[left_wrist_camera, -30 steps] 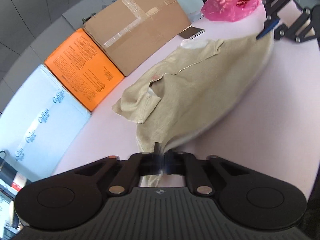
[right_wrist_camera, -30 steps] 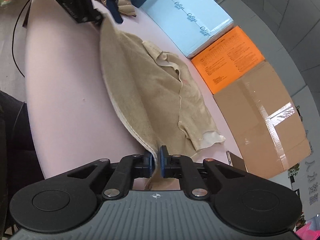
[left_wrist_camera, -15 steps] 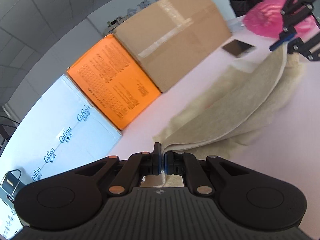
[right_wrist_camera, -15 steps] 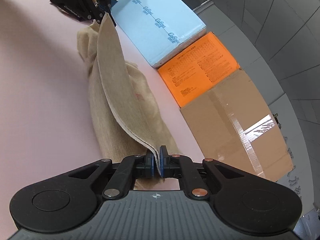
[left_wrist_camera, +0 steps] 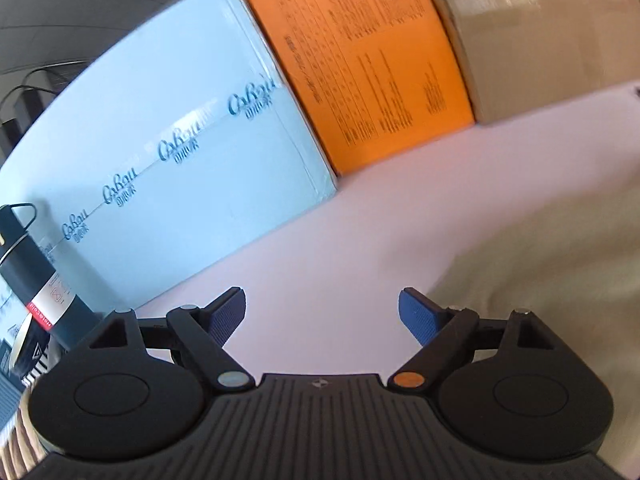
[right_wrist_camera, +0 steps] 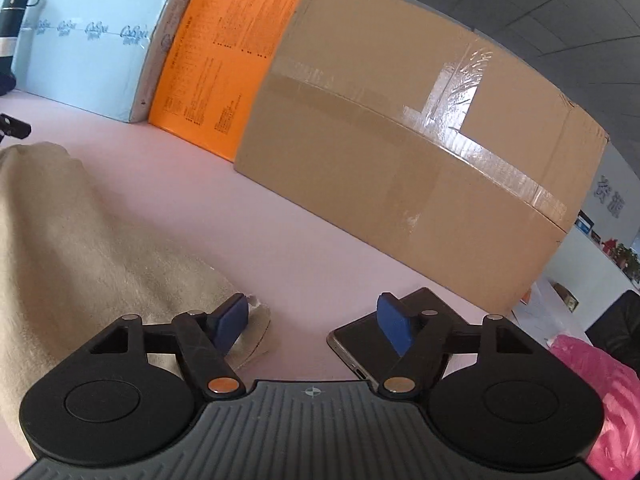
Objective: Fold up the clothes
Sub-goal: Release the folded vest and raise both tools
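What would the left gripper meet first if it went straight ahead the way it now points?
Probably the light blue box: the open left gripper has only bare table ahead before the box's face. Depth is unclear.

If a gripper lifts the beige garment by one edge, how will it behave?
The beige garment will probably hang limp: it lies in soft, rounded folds. It looks light, thin at its frayed corner. If pushed on the table, it would likely bunch up.

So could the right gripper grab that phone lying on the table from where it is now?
Probably yes. The right gripper is open, and the phone lies flat just beneath its right finger, nothing on top. The beige garment sits off to the left, clear of it.
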### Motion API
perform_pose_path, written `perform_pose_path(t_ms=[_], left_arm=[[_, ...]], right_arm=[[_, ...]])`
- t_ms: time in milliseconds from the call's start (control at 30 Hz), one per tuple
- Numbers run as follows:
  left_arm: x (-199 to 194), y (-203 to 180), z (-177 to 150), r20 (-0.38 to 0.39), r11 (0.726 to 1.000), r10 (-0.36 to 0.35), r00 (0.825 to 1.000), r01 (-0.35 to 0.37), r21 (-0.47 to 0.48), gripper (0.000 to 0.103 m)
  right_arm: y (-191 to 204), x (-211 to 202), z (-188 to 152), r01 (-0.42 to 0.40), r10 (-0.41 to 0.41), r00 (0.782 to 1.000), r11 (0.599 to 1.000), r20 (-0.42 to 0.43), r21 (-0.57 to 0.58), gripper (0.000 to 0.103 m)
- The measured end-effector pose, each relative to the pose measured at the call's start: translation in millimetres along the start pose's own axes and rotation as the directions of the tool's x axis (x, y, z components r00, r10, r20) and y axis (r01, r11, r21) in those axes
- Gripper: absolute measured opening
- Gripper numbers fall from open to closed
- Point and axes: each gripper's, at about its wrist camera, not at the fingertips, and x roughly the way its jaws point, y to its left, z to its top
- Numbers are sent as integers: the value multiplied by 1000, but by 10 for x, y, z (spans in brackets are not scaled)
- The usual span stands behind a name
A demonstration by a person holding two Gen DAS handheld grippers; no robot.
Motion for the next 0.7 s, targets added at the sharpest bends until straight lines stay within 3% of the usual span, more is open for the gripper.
perform_pose_path(t_ms=[33,200,300,367,433,500,567,633,700], left_arm=[[-28,65,-46,-6,1000,-21,1000,20,-5,85],[-448,223,-331,41,980,-171,984,174,-94,85],[-755,127,-466,118,962,-269,956,273,-21,85],[-952,43,-548,159,945,-328,931,325,45,85],[-1058,-208,-582,158,940,-306,939,271,209,85],[-1121,-462,-619,155,911,-268,951,198,363,85],[-1092,-632,-631,133,876,-255,958,171,451,85],[-1077,-642,-635,139,868,-252,958,160,470,85],[-1062,-653,-638,144,860,-249,958,150,488,83]], right_arm=[[-23,-83,-10,-4,4,1000,1000,29,17,93],[-5,-515,-69,-116,103,982,990,156,77,95],[142,-857,-107,-198,195,957,980,213,-9,96],[311,-1053,-121,-207,232,952,968,198,-140,96],[537,-1204,-151,-174,228,963,933,144,-314,93],[798,-1291,-219,-132,191,979,854,67,-503,92],[994,-1301,-307,-87,137,990,770,31,-633,82],[1057,-1281,-315,-108,140,990,756,-2,-645,71],[1054,-1166,-276,-151,147,987,777,-57,-611,56]])
